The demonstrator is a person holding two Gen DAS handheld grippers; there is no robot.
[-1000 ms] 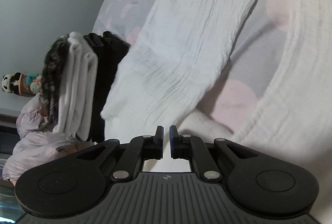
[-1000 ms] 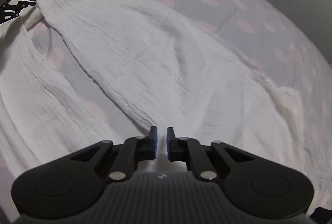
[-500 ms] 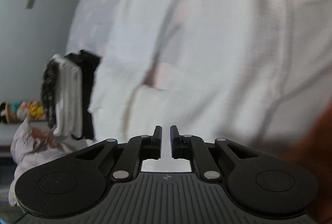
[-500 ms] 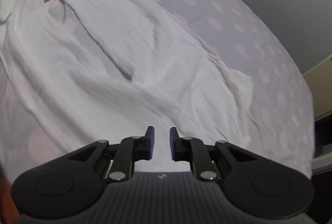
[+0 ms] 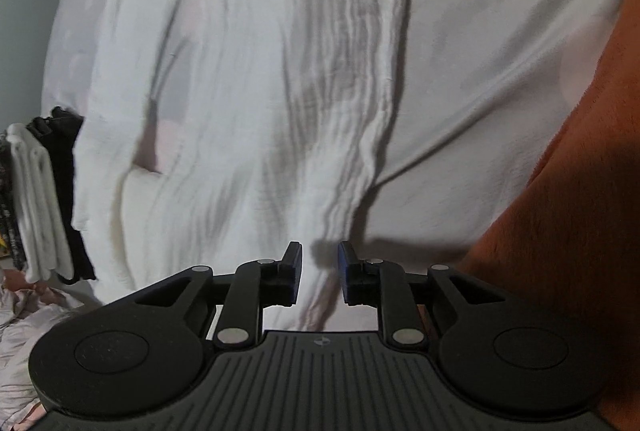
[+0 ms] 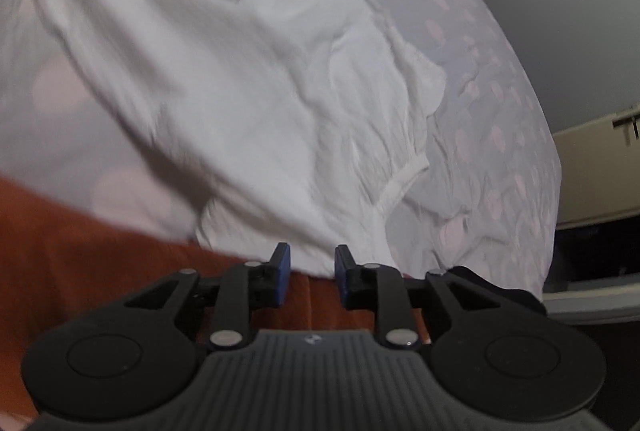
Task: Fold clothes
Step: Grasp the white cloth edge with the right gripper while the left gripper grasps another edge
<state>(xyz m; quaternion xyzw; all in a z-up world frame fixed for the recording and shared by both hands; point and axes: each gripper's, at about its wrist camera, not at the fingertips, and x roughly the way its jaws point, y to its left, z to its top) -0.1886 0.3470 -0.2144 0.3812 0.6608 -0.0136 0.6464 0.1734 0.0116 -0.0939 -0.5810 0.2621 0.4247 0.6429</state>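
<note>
Item: white crinkled garment (image 5: 304, 79), being shown spread and rumpled across the dotted bed sheet (image 6: 480, 79), its elastic-gathered edge (image 6: 400, 187) being seen at the near right and one pleated ridge running down toward the left tongs (image 5: 319, 273). Left tongs: being held released, jaws parted just above the cloth, nothing being gripped. Right tongs (image 6: 312, 271): likewise being held parted and empty, at the garment's near hem, over an orange cloth (image 6: 100, 243) by the bed's near edge. Stack of folded clothes (image 5: 44, 199): being kept at the far left, apart from the garment. Risks being judged: only one layer may be pinched where the cloth is bunched, so a skewed fold is being risked; the thin fabric may slip from parted jaws closed too shallowly; the near hem, overhanging the edge, may be dragged off the bed. Changes being noted against the earlier frames: both tongs are being found wider apart than one second ago; the garment's two separate strips are now being seen gathered over one another, with far less sheet showing between; the orange cloth is newly being seen.
</note>
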